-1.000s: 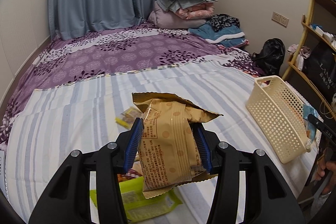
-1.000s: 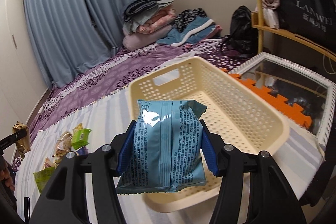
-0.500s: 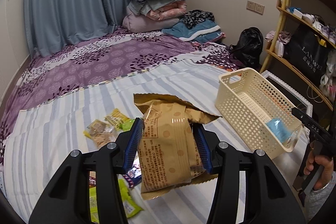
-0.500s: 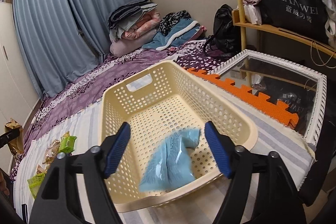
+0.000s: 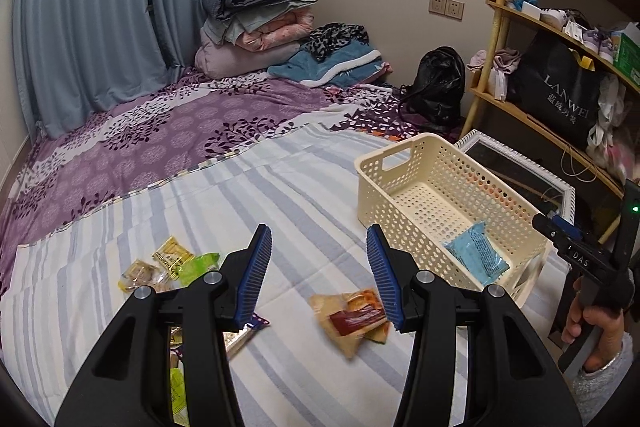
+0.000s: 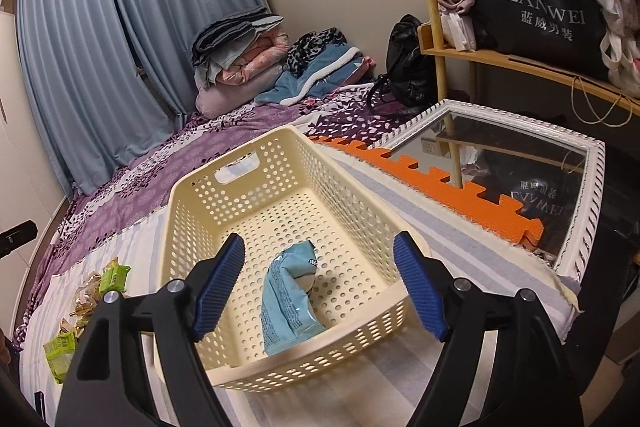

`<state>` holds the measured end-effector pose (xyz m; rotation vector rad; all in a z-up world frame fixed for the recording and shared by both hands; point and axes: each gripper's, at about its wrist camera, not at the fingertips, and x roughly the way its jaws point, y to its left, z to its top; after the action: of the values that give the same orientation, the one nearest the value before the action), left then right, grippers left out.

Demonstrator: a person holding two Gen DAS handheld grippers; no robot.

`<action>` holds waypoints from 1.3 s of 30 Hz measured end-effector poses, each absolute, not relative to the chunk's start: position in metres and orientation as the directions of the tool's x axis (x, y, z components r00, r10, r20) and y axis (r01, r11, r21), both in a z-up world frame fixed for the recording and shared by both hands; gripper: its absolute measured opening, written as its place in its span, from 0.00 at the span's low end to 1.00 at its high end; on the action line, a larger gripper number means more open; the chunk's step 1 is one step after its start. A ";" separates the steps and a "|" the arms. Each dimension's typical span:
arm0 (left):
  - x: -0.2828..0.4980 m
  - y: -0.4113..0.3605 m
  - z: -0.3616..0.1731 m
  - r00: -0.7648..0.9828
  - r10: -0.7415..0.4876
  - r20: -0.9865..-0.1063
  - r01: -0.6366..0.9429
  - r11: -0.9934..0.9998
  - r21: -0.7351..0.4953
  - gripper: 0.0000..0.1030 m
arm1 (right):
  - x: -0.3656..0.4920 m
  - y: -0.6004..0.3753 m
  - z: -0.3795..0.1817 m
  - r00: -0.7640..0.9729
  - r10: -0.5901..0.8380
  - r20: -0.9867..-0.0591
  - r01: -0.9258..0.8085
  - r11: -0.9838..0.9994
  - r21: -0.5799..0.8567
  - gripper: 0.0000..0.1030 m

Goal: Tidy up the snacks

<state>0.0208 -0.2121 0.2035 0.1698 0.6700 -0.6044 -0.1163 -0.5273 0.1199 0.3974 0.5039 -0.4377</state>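
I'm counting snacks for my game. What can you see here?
basket: one, cream, on the striped bed
blue packet: one, blue, inside the basket
tan packet: one, tan and red, on the bed beside the basket
other snacks: several, yellow and green, on the bed
mirror: one, white frame, beside the bed
blankets: one pile, grey and pink, far corner
left gripper: one, black, open, empty
right gripper: one, black, jaws opening, nothing between them

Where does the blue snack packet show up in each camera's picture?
Left wrist view: the blue snack packet is at lower right, lying at the near end of the cream basket.
Right wrist view: bottom centre, propped up at the basket's near end.
Shared landmark: the cream basket.
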 end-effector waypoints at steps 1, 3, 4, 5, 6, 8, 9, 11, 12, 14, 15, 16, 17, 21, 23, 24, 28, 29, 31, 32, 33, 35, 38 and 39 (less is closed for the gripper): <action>0.021 -0.215 0.201 0.616 -0.468 -0.633 0.574 0.817 -0.045 0.51 | -0.118 -0.528 0.120 0.788 -0.302 -0.536 0.493 0.832 0.256 0.74; 0.025 -0.220 0.192 0.594 -0.468 -0.654 0.568 0.820 -0.071 0.63 | -0.120 -0.531 0.119 0.788 -0.305 -0.535 0.497 0.828 0.261 0.74; 0.026 -0.222 0.185 0.580 -0.469 -0.666 0.564 0.821 -0.087 0.77 | -0.121 -0.532 0.119 0.787 -0.306 -0.535 0.500 0.825 0.263 0.74; 0.027 -0.224 0.178 0.571 -0.469 -0.674 0.560 0.823 -0.098 0.84 | -0.122 -0.533 0.118 0.786 -0.307 -0.536 0.502 0.823 0.265 0.74; 0.027 -0.227 0.169 0.560 -0.468 -0.684 0.556 0.824 -0.109 0.90 | -0.122 -0.534 0.117 0.785 -0.306 -0.538 0.504 0.822 0.267 0.74; 0.028 -0.233 0.150 0.519 -0.462 -0.719 0.553 0.823 -0.130 0.90 | -0.123 -0.535 0.115 0.781 -0.305 -0.544 0.506 0.820 0.267 0.74; 0.028 -0.238 0.140 0.495 -0.461 -0.737 0.552 0.821 -0.142 0.93 | -0.124 -0.536 0.114 0.781 -0.306 -0.544 0.506 0.821 0.265 0.74; 0.028 -0.247 0.121 0.467 -0.453 -0.759 0.560 0.816 -0.143 0.95 | -0.125 -0.537 0.113 0.779 -0.308 -0.546 0.508 0.820 0.263 0.75; 0.029 -0.251 0.113 0.461 -0.444 -0.768 0.564 0.815 -0.133 0.95 | -0.126 -0.538 0.113 0.779 -0.306 -0.547 0.509 0.818 0.268 0.75; 0.033 -0.258 0.100 0.453 -0.426 -0.783 0.567 0.815 -0.115 0.96 | -0.129 -0.540 0.113 0.780 -0.307 -0.545 0.512 0.814 0.274 0.75; 0.036 -0.261 0.092 0.449 -0.410 -0.794 0.562 0.820 -0.106 0.96 | -0.131 -0.541 0.113 0.781 -0.310 -0.543 0.514 0.812 0.276 0.75; 0.038 -0.263 0.087 0.444 -0.403 -0.800 0.558 0.823 -0.105 0.96 | -0.133 -0.542 0.113 0.781 -0.312 -0.541 0.516 0.810 0.278 0.76; 0.041 -0.265 0.081 0.437 -0.397 -0.807 0.551 0.827 -0.108 0.96 | -0.134 -0.543 0.114 0.782 -0.315 -0.538 0.518 0.808 0.280 0.77; 0.052 -0.271 0.060 0.419 -0.373 -0.827 0.535 0.838 -0.107 0.96 | -0.139 -0.545 0.116 0.788 -0.320 -0.526 0.518 0.807 0.284 0.78; 0.056 -0.275 0.053 0.436 -0.344 -0.832 0.530 0.845 -0.071 0.97 | -0.139 -0.545 0.117 0.790 -0.317 -0.525 0.514 0.810 0.283 0.78; 0.058 -0.277 0.049 0.445 -0.328 -0.833 0.532 0.845 -0.048 0.97 | -0.139 -0.544 0.117 0.791 -0.316 -0.524 0.511 0.812 0.281 0.78; 0.066 -0.283 0.038 0.459 -0.289 -0.840 0.542 0.840 0.007 0.97 | -0.136 -0.544 0.117 0.792 -0.311 -0.525 0.505 0.818 0.277 0.78; 0.069 -0.283 0.035 0.461 -0.279 -0.842 0.545 0.838 0.020 0.97 | -0.136 -0.544 0.117 0.792 -0.310 -0.526 0.504 0.818 0.276 0.78; 0.074 -0.284 0.027 0.452 -0.267 -0.851 0.548 0.836 0.029 0.97 | -0.135 -0.544 0.117 0.792 -0.309 -0.527 0.503 0.819 0.275 0.78; 0.078 -0.283 0.024 0.448 -0.269 -0.853 0.549 0.835 0.025 0.97 | -0.134 -0.544 0.117 0.792 -0.309 -0.527 0.503 0.819 0.275 0.78; 0.080 -0.282 0.022 0.446 -0.276 -0.851 0.550 0.835 0.017 0.97 | -0.134 -0.544 0.117 0.792 -0.309 -0.527 0.503 0.819 0.275 0.78; 0.085 -0.280 0.020 0.442 -0.289 -0.849 0.549 0.836 0.001 0.97 | -0.134 -0.544 0.117 0.790 -0.313 -0.527 0.506 0.818 0.274 0.78; 0.088 -0.278 0.018 0.438 -0.300 -0.847 0.547 0.837 -0.013 0.93 | -0.135 -0.546 0.118 0.789 -0.318 -0.526 0.511 0.814 0.275 0.78; 0.088 -0.277 0.019 0.442 -0.296 -0.847 0.546 0.837 -0.008 0.91 | -0.136 -0.547 0.118 0.789 -0.320 -0.525 0.513 0.813 0.276 0.78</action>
<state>0.0879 -0.2774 0.0189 0.2847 0.9829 -0.5317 -0.1355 -0.5470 0.1181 0.4237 0.4802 -0.4628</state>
